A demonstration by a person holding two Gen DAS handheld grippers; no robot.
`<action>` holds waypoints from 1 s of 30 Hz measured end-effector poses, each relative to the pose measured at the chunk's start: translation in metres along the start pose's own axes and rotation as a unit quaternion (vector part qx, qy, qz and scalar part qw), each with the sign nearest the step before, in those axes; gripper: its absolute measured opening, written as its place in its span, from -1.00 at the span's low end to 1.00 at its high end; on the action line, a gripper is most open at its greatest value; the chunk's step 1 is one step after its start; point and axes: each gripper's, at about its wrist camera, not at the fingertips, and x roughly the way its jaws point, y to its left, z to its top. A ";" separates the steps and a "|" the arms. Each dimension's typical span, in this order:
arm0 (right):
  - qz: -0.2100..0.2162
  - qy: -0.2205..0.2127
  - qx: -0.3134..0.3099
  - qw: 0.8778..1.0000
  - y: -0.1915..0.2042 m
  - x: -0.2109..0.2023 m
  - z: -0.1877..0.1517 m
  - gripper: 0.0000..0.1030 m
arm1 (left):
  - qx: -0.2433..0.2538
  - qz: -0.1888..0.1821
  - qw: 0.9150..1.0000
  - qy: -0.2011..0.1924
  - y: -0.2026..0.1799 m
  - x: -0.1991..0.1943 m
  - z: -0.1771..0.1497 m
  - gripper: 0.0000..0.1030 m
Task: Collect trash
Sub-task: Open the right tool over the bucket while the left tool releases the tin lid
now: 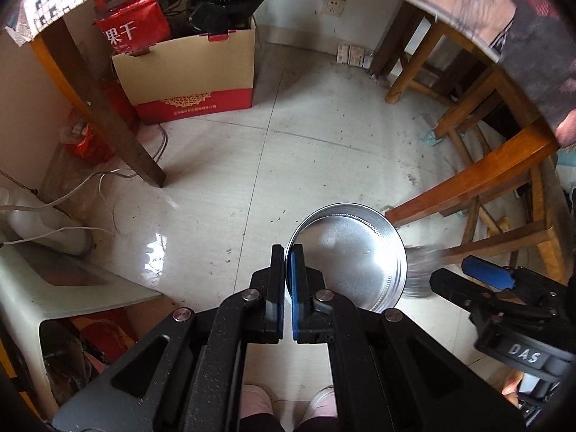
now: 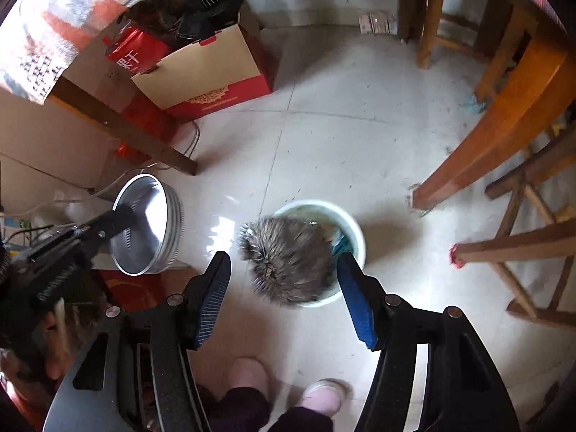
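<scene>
My left gripper [image 1: 286,252] is shut on the rim of a shiny round metal tin [image 1: 349,252], which it holds tilted above the floor. The same tin [image 2: 154,223] shows at the left of the right wrist view. My right gripper [image 2: 284,262] stands wide open. A spiky grey-brown clump [image 2: 288,262], blurred, hangs in the gap without touching either pad. Right under it a white bowl [image 2: 354,230] sits on the tiled floor. The clump [image 1: 417,270] also shows beside the tin, just past the right gripper's blue fingertip [image 1: 489,275].
A cardboard box [image 1: 194,68] with a black fan stands at the back left, beside a dark table leg [image 1: 108,108]. Wooden stools [image 1: 468,180] crowd the right. A pale plastic stool [image 1: 54,288] and cables lie left. A teal scrap [image 2: 471,104], a red bit [image 2: 456,253] and the person's slippered feet [image 2: 248,370] are nearby.
</scene>
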 end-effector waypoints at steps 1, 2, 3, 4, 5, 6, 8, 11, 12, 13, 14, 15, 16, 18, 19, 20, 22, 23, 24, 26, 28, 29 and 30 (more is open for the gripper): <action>0.006 0.003 0.004 1.000 -0.004 0.004 -0.001 0.12 | 0.003 0.000 1.000 0.001 -0.002 0.003 -0.001 -0.97; 0.008 0.006 0.006 1.000 -0.004 0.005 -0.001 0.12 | 0.005 -0.001 1.000 0.004 -0.004 0.007 -0.002 -0.97; 0.005 0.005 0.007 1.000 -0.006 0.006 -0.002 0.12 | 0.005 -0.003 1.000 0.007 -0.004 0.012 -0.003 -0.97; -0.004 0.001 0.007 1.000 -0.006 0.006 -0.002 0.12 | 0.006 -0.005 1.000 0.011 -0.007 0.015 -0.004 -0.97; -0.015 -0.002 0.007 1.000 -0.006 0.005 -0.003 0.12 | 0.009 -0.007 1.000 0.016 -0.009 0.018 -0.004 -0.97; -0.021 -0.004 0.007 1.000 -0.005 0.006 -0.004 0.12 | 0.012 -0.008 1.000 0.021 -0.013 0.022 -0.004 -0.97; -0.031 -0.007 0.006 0.999 -0.007 0.003 -0.006 0.12 | 0.020 -0.013 0.999 0.031 -0.023 0.028 -0.005 -0.97; -0.035 -0.007 0.013 0.999 -0.014 -0.002 -0.008 0.12 | 0.026 -0.027 0.998 0.046 -0.035 0.037 -0.005 -0.93; -0.031 -0.005 0.015 0.999 -0.017 -0.003 -0.009 0.12 | 0.029 -0.033 0.998 0.055 -0.040 0.040 -0.005 -0.81; -0.030 -0.004 0.018 0.999 -0.019 -0.004 -0.009 0.12 | 0.031 -0.040 0.997 0.067 -0.044 0.044 -0.005 -0.73; -0.030 -0.004 0.020 0.999 -0.021 -0.006 -0.010 0.12 | 0.032 -0.043 0.996 0.073 -0.047 0.046 -0.005 -0.57; -0.031 -0.004 0.020 0.999 -0.021 -0.006 -0.009 0.12 | 0.034 -0.042 0.996 0.077 -0.050 0.047 -0.006 -0.47; -0.033 -0.003 0.019 0.999 -0.021 -0.007 -0.009 0.12 | 0.038 -0.040 0.996 0.076 -0.053 0.044 -0.006 -0.34; -0.039 -0.005 0.018 0.999 -0.020 -0.012 -0.009 0.12 | 0.048 -0.034 0.996 0.071 -0.057 0.037 -0.007 -0.30; -0.040 -0.006 0.018 0.999 -0.020 -0.015 -0.008 0.12 | 0.056 -0.032 0.996 0.069 -0.059 0.030 -0.007 -0.30; -0.041 -0.007 0.019 0.999 -0.019 -0.018 -0.007 0.12 | 0.061 -0.030 0.995 0.069 -0.060 0.026 -0.007 -0.30; -0.037 -0.011 0.021 0.999 -0.018 -0.028 -0.005 0.12 | 0.068 -0.029 0.995 0.068 -0.062 0.011 -0.006 -0.30; -0.037 -0.014 0.021 0.999 -0.018 -0.034 -0.003 0.12 | 0.069 -0.030 0.995 0.068 -0.062 0.004 -0.005 -0.30; -0.038 -0.016 0.022 0.999 -0.017 -0.038 -0.002 0.12 | 0.071 -0.030 0.995 0.066 -0.063 -0.006 -0.004 -0.30; -0.040 -0.021 0.021 0.999 -0.012 -0.055 0.002 0.12 | 0.075 -0.029 0.995 0.059 -0.065 -0.028 0.001 -0.30; -0.041 -0.030 0.020 0.998 -0.007 -0.073 0.006 0.12 | 0.080 -0.028 0.995 0.049 -0.067 -0.056 0.007 -0.30; -0.042 -0.035 0.018 0.998 -0.005 -0.083 0.006 0.12 | 0.080 -0.028 0.995 0.045 -0.067 -0.068 0.010 -0.30; -0.044 -0.040 0.017 0.998 -0.001 -0.095 0.008 0.12 | 0.080 -0.030 0.996 0.038 -0.069 -0.083 0.014 -0.30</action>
